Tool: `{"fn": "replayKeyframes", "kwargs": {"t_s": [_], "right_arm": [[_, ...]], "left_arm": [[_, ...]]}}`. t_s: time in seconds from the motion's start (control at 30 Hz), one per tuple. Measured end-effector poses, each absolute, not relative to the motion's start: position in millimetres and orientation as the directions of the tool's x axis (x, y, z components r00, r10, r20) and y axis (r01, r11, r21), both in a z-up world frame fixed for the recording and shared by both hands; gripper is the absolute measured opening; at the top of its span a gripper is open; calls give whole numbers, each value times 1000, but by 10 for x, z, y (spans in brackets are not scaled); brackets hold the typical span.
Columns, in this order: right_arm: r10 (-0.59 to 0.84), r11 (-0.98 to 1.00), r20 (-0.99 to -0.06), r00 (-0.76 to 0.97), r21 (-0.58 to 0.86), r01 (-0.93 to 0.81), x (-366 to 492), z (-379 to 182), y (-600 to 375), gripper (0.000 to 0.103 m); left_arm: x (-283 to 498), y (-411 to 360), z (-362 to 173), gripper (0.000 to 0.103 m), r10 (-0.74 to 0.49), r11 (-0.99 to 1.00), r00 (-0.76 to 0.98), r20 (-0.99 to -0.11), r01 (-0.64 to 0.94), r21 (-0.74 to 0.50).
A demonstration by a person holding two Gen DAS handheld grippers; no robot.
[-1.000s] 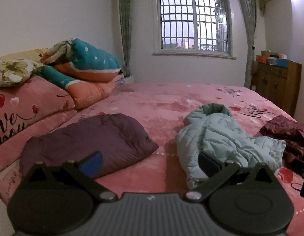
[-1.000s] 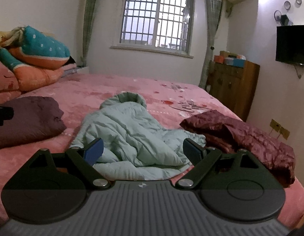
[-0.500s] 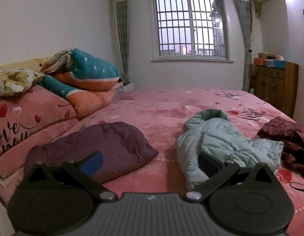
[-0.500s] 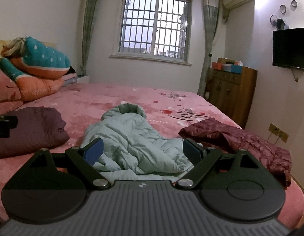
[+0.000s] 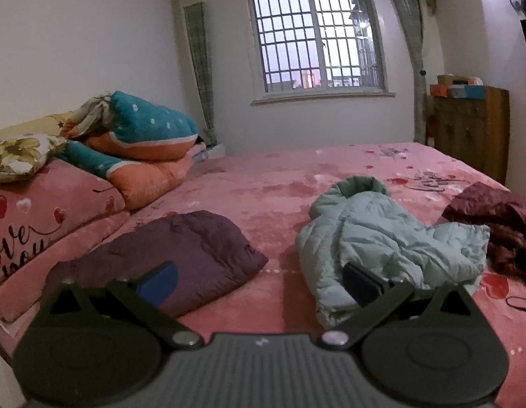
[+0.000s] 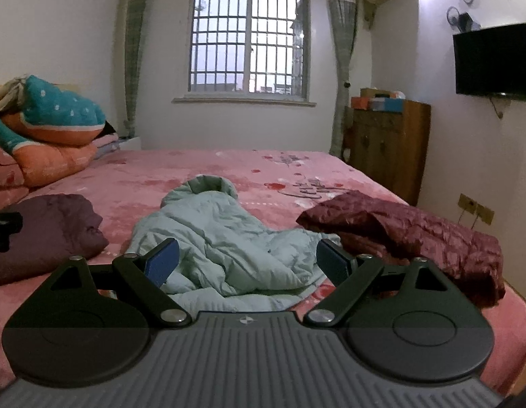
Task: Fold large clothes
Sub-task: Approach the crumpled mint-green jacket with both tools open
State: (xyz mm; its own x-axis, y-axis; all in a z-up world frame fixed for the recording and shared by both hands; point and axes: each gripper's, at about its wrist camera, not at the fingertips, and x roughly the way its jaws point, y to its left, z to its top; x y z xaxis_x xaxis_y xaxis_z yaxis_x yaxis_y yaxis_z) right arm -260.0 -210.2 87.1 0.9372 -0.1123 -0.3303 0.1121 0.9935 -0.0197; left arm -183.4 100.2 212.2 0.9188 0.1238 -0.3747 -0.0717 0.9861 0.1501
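A pale green puffer jacket (image 5: 382, 238) (image 6: 222, 241) lies rumpled on the pink bed, hood toward the window. A folded dark purple jacket (image 5: 171, 255) (image 6: 49, 231) rests to its left. A crumpled maroon jacket (image 5: 494, 217) (image 6: 409, 234) lies to its right. My left gripper (image 5: 259, 282) hangs open above the bed's near edge, between the purple and green jackets, holding nothing. My right gripper (image 6: 247, 263) stands open over the green jacket's near hem, its fingers spread and empty. Part of the left gripper's body (image 6: 4, 229) shows at the right wrist view's left edge.
Pink pillows (image 5: 42, 210) and a teal-and-orange quilt (image 5: 140, 142) are stacked at the bed's left. A wooden cabinet (image 6: 388, 149) stands by the right wall under a mounted television (image 6: 494, 61). A barred window (image 5: 317, 40) is at the back. A black cable (image 5: 519, 301) lies on the bed.
Both grippers have pulled back and tilted upward, so more of the wall and window shows. Their jaws stayed open. The jackets have not moved.
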Motion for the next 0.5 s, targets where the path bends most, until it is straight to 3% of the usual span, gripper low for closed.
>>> {"fn": "replayKeyframes", "kwargs": {"t_s": [0.5], "right_arm": [[-114, 991, -394, 912, 22, 133, -2460, 559, -2319, 103]], "left_arm": [[-1671, 651, 1773, 102, 90, 984, 879, -468, -6, 180]]}}
